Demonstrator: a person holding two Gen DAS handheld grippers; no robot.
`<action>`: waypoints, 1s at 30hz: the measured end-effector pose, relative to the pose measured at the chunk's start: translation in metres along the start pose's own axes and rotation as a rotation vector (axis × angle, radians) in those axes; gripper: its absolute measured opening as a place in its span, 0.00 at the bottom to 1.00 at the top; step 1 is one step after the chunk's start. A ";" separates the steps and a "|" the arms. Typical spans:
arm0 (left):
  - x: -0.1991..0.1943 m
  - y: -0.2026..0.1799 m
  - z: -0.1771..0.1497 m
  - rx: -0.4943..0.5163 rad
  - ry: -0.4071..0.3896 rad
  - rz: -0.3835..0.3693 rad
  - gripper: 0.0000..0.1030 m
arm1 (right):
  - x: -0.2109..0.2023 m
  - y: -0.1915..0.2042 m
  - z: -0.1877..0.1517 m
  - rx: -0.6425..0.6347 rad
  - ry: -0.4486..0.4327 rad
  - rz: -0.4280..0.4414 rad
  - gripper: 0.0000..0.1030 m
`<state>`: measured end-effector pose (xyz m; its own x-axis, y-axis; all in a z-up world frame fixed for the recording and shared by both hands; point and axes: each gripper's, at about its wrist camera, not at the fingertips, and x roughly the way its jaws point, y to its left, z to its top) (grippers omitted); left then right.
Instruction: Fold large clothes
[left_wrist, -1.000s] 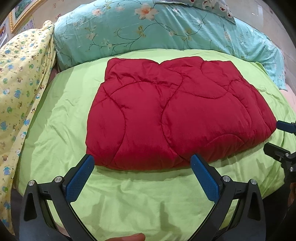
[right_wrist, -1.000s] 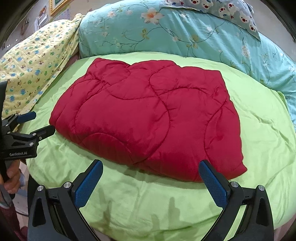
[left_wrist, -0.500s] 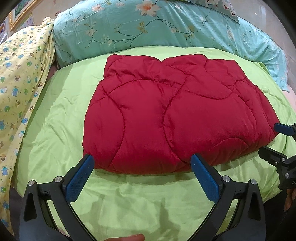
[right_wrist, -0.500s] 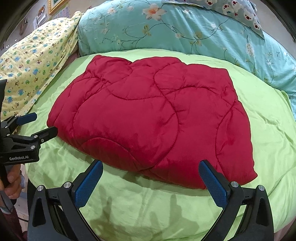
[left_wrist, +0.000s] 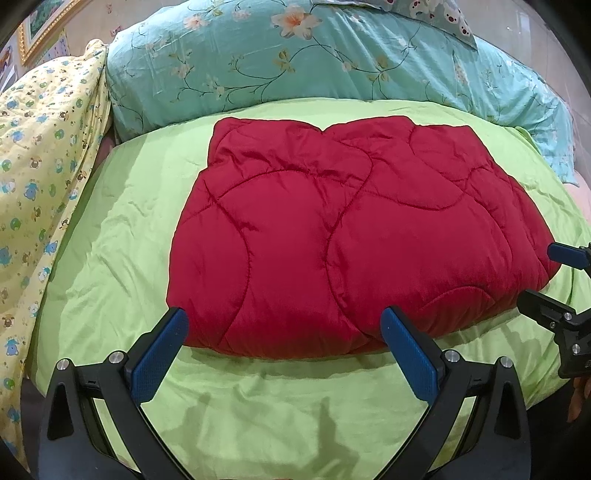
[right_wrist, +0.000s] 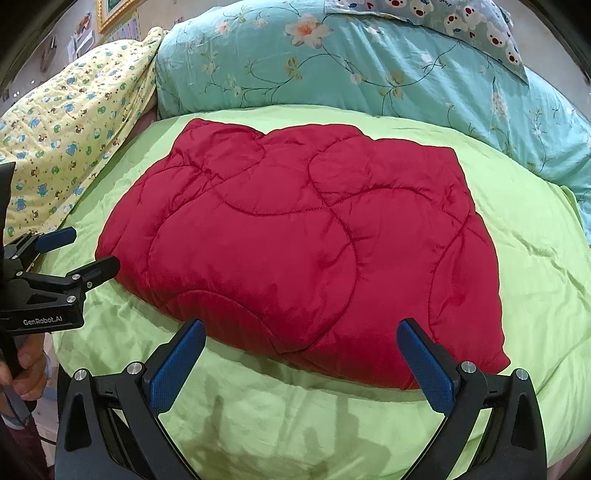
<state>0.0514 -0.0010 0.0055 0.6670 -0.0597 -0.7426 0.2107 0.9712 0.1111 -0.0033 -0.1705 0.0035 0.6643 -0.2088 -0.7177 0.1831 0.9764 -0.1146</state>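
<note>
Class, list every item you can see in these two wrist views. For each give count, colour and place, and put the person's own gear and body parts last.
quilted garment: one, red, folded, lying on the green sheet.
sheet: one, lime green, covering the bed.
floral bedding: one, teal, behind the garment.
animal-print bedding: one, yellow, far left.
bear-print pillow: one, blue-grey, top right.
picture frame: one, gold, on the wall.
left gripper: black with blue pads, open, at the garment's near edge.
right gripper: same, open.
hand: one, holding the left gripper.

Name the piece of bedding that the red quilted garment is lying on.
The plain lime-green cover, under the red garment. The floral teal quilt lies behind, the yellow cartoon-print one left.
</note>
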 end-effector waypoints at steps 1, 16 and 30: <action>0.000 0.000 0.000 -0.001 0.000 0.000 1.00 | -0.001 0.000 0.001 -0.003 -0.003 -0.001 1.00; -0.005 0.001 0.005 0.008 -0.030 0.029 1.00 | -0.008 0.002 0.010 -0.017 -0.035 -0.003 1.00; -0.006 0.002 0.006 0.007 -0.034 0.029 1.00 | -0.009 0.002 0.010 -0.018 -0.036 -0.002 1.00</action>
<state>0.0521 -0.0004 0.0144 0.6967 -0.0394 -0.7163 0.1957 0.9710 0.1370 -0.0015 -0.1675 0.0169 0.6895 -0.2124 -0.6925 0.1718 0.9767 -0.1285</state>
